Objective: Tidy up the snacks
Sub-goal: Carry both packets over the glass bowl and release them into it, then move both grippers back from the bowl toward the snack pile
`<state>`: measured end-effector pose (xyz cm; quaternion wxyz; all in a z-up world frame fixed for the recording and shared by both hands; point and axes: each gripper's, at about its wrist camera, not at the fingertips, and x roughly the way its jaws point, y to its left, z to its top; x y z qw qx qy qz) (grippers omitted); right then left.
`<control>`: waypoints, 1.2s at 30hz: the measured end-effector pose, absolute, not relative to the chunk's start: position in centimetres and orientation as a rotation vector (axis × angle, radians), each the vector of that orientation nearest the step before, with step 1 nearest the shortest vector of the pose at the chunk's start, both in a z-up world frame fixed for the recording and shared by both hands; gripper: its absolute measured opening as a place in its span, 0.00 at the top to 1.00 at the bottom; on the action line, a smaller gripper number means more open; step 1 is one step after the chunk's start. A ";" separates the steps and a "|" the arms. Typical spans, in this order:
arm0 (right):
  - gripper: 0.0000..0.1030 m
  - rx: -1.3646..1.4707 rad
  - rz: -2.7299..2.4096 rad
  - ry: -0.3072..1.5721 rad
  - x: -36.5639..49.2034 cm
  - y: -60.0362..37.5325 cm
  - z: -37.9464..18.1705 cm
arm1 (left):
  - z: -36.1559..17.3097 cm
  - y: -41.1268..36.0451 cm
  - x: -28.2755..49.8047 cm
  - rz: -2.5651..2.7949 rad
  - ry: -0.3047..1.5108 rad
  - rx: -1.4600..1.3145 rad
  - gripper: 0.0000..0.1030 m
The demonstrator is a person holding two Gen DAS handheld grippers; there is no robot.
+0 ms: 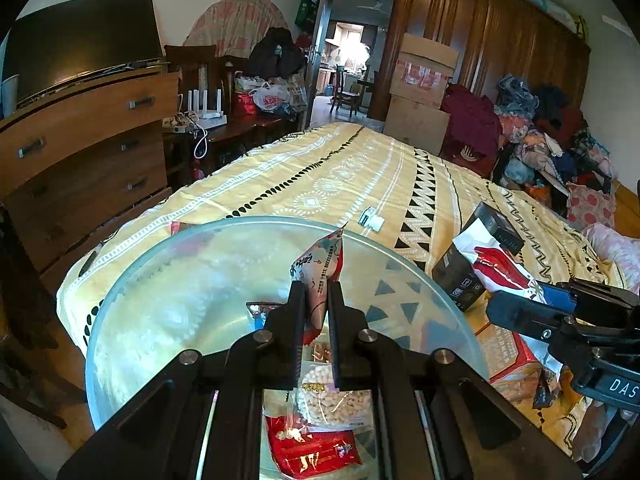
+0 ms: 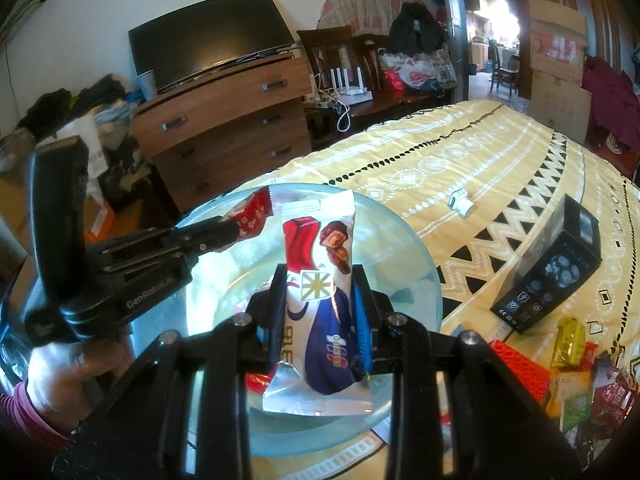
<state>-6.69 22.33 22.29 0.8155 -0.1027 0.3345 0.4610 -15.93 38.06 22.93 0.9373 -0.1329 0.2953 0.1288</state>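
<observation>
Right wrist view: chocolate bar wrapper [image 2: 320, 304] clamped by right gripper [image 2: 320, 280] above glass bowl [image 2: 420, 272]; at 9 o'clock, red-and-white snack packet [image 2: 252, 216] clamped by left gripper [image 2: 236, 232].

A bed [image 2: 460, 160] covered with a yellow patterned quilt carries everything. A clear glass bowl [image 2: 416, 264] sits on it near the front edge, a black box [image 2: 552, 280] lies to the right, and a small white object [image 2: 462, 204] rests further back. Loose snack packets [image 2: 568, 344] are scattered at the front right beside the box.
</observation>
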 end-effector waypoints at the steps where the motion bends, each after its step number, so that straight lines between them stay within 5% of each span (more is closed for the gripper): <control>1: 0.71 -0.221 0.983 0.715 -6.7 22.4 22.2 | 22.9 38.1 -16.0 0.263 0.605 -0.273 0.91; 25: 0.71 -0.217 0.997 0.764 -6.2 23.6 20.5 | 21.8 38.4 -15.0 0.257 0.646 -0.285 0.90; 30: 0.68 -0.230 0.994 0.796 -6.4 24.1 19.8 | 21.7 38.6 -15.3 0.285 0.639 -0.303 0.40; 33: 0.52 -0.215 0.984 0.806 -6.6 23.9 19.4 | 21.6 38.4 -15.3 0.306 0.639 -0.289 0.27; 36: 0.46 -0.195 0.974 0.796 -6.9 23.4 19.6 | 21.4 38.4 -15.4 0.313 0.645 -0.288 0.27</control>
